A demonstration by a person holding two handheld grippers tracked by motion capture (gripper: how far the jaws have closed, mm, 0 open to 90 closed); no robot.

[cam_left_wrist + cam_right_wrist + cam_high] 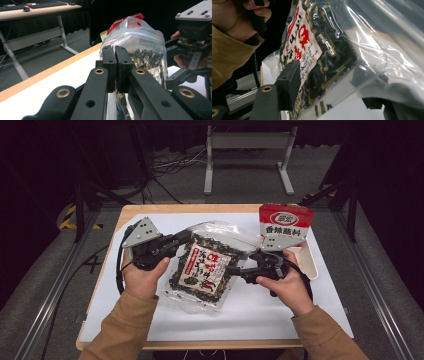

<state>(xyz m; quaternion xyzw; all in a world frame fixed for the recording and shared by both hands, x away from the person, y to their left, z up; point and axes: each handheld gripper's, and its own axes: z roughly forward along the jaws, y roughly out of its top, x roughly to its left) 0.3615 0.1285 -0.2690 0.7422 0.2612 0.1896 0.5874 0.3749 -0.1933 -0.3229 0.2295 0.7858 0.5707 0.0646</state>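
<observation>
A clear zip bag [210, 265] of dark dried leaves with a red and white label hangs tilted between my two grippers over the table. My left gripper [182, 240] is shut on the bag's upper left edge; in the left gripper view its jaws [115, 53] meet on the film of the bag [147, 42]. My right gripper [245, 267] reaches in at the bag's right side. In the right gripper view its jaws [332, 82] stand wide around the bag [332, 50]: the left one touches the label side, and the other is a dark shape behind the plastic.
A red and white packet [285, 222] stands upright in a white tray [311, 265] at the right rear of the table. A white sheet [250, 320] covers the wooden tabletop. Metal frame rails run along both sides, with cables on the floor behind.
</observation>
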